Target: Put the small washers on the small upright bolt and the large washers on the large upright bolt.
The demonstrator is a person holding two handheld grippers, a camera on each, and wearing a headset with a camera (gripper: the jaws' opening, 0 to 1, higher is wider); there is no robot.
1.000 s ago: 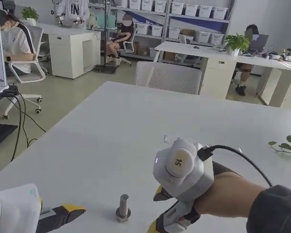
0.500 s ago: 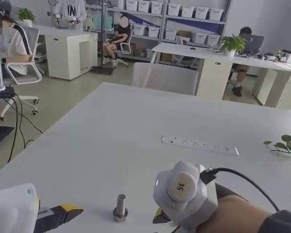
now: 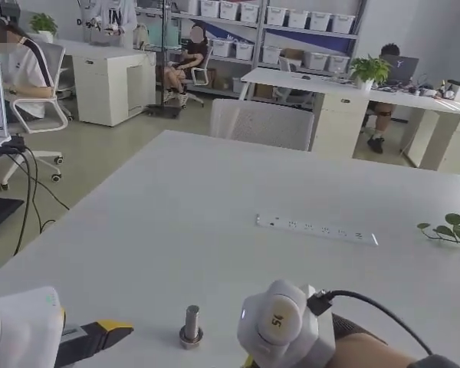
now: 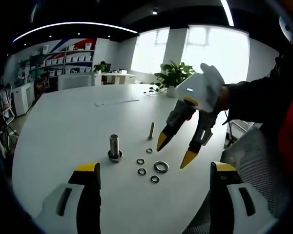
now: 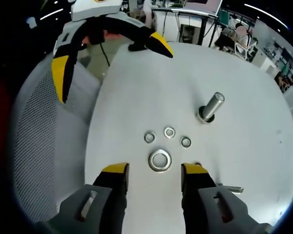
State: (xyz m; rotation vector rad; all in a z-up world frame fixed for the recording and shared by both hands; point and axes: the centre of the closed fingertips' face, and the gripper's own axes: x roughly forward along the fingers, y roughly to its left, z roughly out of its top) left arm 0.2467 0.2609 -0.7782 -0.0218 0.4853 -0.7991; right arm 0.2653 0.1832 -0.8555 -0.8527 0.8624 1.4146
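on the white surface (image 5: 151,92), just ahead of the right gripper (image 4: 172,156), the large washer (image 5: 159,160) lies flat, with the small washers (image 5: 169,132) loosely clustered just beyond it. the right gripper's jaws stand partly open and empty, one on each side of the large washer, so the step in hand looks like picking it up. the left gripper (image 5: 117,77) hovers off to the side with its jaws spread wide, holding nothing. the large upright bolt (image 5: 210,108) stands near the washers, with a ring at its foot that could be its head or a washer. the small upright bolt (image 4: 151,130) stands a little further off.

a thin flat ring gives little to grip, so bring the jaw tips down until they touch the surface at opposite edges. close squarely across the widest part and keep clear of the nearest small washer. lift it level, centre the hole over the large bolt's top, then release low.
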